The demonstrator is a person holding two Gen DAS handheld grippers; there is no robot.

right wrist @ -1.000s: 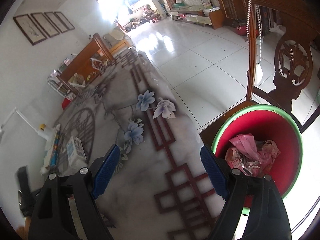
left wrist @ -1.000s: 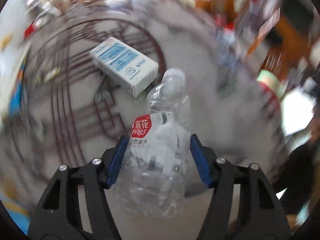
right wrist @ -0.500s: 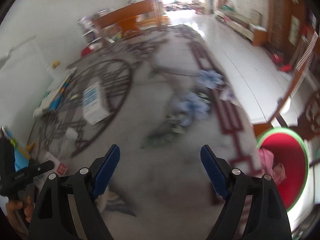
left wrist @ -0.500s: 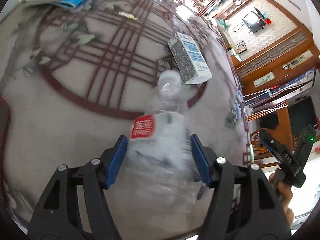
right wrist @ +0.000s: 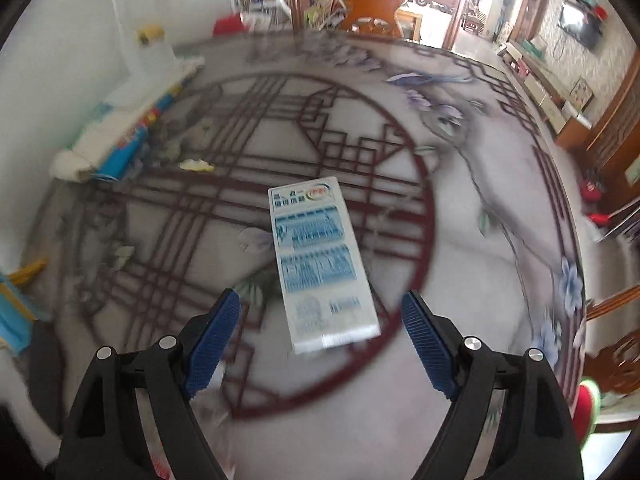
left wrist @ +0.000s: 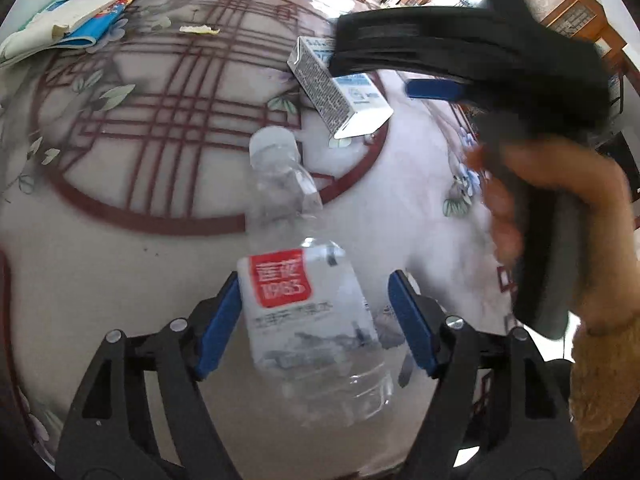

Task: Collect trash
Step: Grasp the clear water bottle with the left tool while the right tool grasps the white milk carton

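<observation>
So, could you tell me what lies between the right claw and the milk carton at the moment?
Nothing but bare patterned tabletop: in the right wrist view, the open right claw points at the carton, which lies flat just ahead.

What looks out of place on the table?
A carton lies flat on its side mid-table between the open right gripper fingers. The left gripper holds a clear bottle, capped and apparently empty. A pale scrap lies loose near the stacked papers. No spills visible.
</observation>
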